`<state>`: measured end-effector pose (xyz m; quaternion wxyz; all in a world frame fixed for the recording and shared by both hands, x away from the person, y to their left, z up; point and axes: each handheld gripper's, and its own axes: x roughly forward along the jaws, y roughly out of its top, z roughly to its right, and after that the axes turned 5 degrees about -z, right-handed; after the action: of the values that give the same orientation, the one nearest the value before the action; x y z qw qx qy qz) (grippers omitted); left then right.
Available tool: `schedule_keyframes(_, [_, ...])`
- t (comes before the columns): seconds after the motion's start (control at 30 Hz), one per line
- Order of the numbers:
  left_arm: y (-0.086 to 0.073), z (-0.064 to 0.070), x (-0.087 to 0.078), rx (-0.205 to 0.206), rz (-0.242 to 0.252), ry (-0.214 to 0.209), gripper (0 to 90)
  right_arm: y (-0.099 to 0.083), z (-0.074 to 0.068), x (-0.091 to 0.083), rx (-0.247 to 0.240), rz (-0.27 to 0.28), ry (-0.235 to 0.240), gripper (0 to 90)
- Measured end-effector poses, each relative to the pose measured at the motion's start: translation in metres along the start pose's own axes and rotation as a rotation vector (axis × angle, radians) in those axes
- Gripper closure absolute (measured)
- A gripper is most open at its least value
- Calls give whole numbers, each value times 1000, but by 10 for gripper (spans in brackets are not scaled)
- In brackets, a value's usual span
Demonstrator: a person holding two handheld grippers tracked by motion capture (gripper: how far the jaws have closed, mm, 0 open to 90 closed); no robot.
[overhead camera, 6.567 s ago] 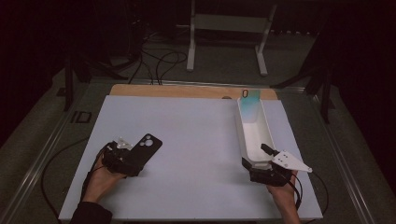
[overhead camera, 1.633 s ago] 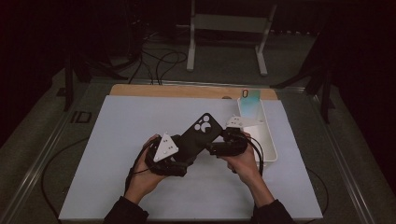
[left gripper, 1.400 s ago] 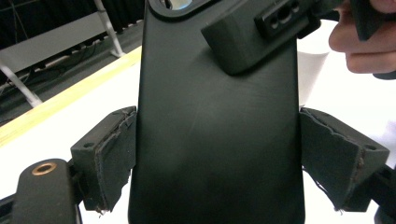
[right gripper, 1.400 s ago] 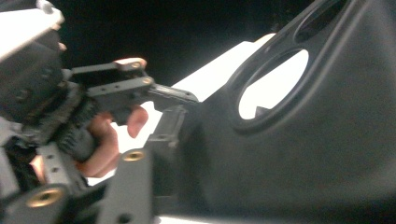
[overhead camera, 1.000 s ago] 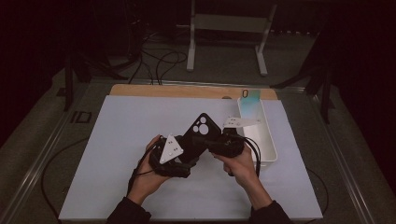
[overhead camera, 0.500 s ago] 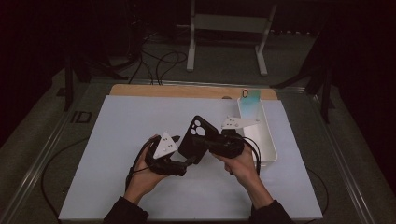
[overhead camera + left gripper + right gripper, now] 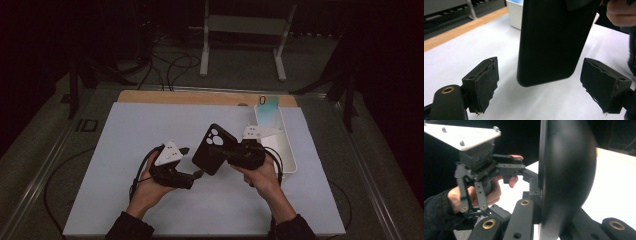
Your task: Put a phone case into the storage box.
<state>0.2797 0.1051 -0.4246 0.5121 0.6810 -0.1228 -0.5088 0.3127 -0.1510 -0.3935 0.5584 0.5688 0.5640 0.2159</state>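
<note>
**Right claw has the phone case mid-air, left one waiting with nothing in it**

Right gripper is pinching the flat black phone case with rounded corners by one edge, holding it up off the white table sheet. From its own camera the case sits edge-on between the jaws, blurred, so I can't tell how deep the bite goes. My left gripper is spread wide, and in its view the case's bottom end hangs between and a bit ahead of the two worn foam pads, touching neither.

What worries me from here:
- It's an edge grip on a thin, probably flexy shell. If I twist the right hand, I reckon it could pivot or pop out and drop onto the sheet under the left jaws.
- If I close the left claw now it may only catch the rounded corner and squeeze the case out sideways.
- Both claws are close together, so a sloppy closing move could knock one into the other.

Containers: the long white open tray sits just behind the right claw, on its far side from the left one. At its far end there's something pale teal leaning up, can't make out what. The near part of the tray looks bare.
</note>
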Motion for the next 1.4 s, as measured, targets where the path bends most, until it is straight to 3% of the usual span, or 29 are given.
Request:
schedule_keyframes(0.27, [-1, 4, 6, 21, -20, -76, 111, 1, -3, -7, -37, 13, 68, 867])
schedule_keyframes(0.37, [-1, 5, 8, 24, -29, -86, 115, 1, -4, -7, -50, 14, 88, 867])
schedule_keyframes(0.53, [-1, 6, 9, 34, -26, -137, 204, 2, -9, -5, -79, 6, 131, 866])
schedule_keyframes(0.63, [-1, 7, 9, 40, -20, -140, 266, 3, -10, -3, -93, -4, 146, 866])
schedule_keyframes(0.7, [-2, 6, 8, 42, -14, -163, 324, 3, -11, -2, -99, -9, 157, 865])
schedule_keyframes(0.83, [-3, 7, 6, 60, -15, -172, 397, 3, -11, -2, -108, -15, 159, 865])
schedule_keyframes(0.87, [-4, 7, 6, 69, -12, -174, 468, 4, -10, -3, -113, -13, 152, 865])
schedule_keyframes(0.97, [-5, 7, 4, 82, -12, -182, 533, 4, -9, -5, -117, -17, 140, 857])
schedule_keyframes(1.07, [-6, 6, 4, 77, -10, -202, 603, 4, -9, -6, -135, -29, 132, 833])
schedule_keyframes(1.17, [-7, 6, 4, 75, -4, -220, 673, 5, -11, -6, -155, -32, 111, 766])
schedule_keyframes(1.4, [-9, 5, 5, 74, -6, -185, 791, 7, -12, -3, -175, -35, 63, 602])
